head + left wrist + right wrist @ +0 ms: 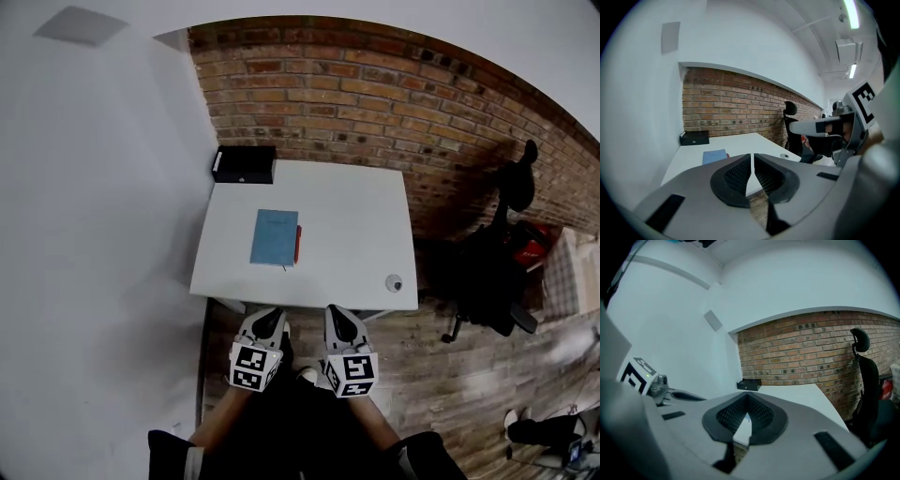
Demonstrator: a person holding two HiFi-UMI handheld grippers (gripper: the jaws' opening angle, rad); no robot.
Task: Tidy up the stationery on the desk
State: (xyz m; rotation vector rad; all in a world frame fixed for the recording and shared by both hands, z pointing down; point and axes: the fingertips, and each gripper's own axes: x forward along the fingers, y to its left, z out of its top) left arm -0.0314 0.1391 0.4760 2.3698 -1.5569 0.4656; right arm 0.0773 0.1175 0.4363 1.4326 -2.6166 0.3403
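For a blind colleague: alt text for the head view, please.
A white desk against a brick wall holds a blue notebook with a red pen along its right edge, a black box at the far left corner and a small round object front right. The left gripper and right gripper, shut and empty, hover before it.

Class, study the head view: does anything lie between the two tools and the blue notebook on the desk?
Nothing visible does. Only bare desk separates the left tool and right tool from the notebook. A red pen lies beside its right edge.
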